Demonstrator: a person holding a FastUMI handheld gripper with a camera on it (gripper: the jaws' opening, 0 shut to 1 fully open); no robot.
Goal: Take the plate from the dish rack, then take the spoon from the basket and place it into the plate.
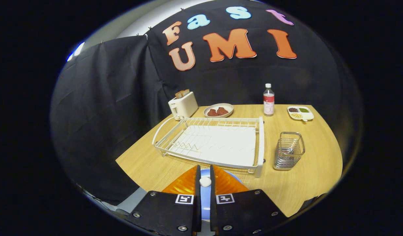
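- Your tool (205,173) has its fingers drawn close on a small white, smooth-looking knob, held over a glossy blue plate (205,196).
- You see a pale wood-grain worktop (306,177) with a matt finish.
- The white wire dish rack (211,144) looks coated and sits on a smooth white plastic tray.
- The small shiny metal wire basket (288,150) catches the light.
- The cream toaster (183,105) looks like glossy plastic.
- The clear plastic bottle (268,99) carries a label.
- Matt black cloth (109,108) hangs in creases behind.

A mock kitchen booth: a wooden table (306,183) bearing a dish rack (214,142), with a toaster (183,105) at eleven o'clock (bread in it), backed by black cloth (106,108).
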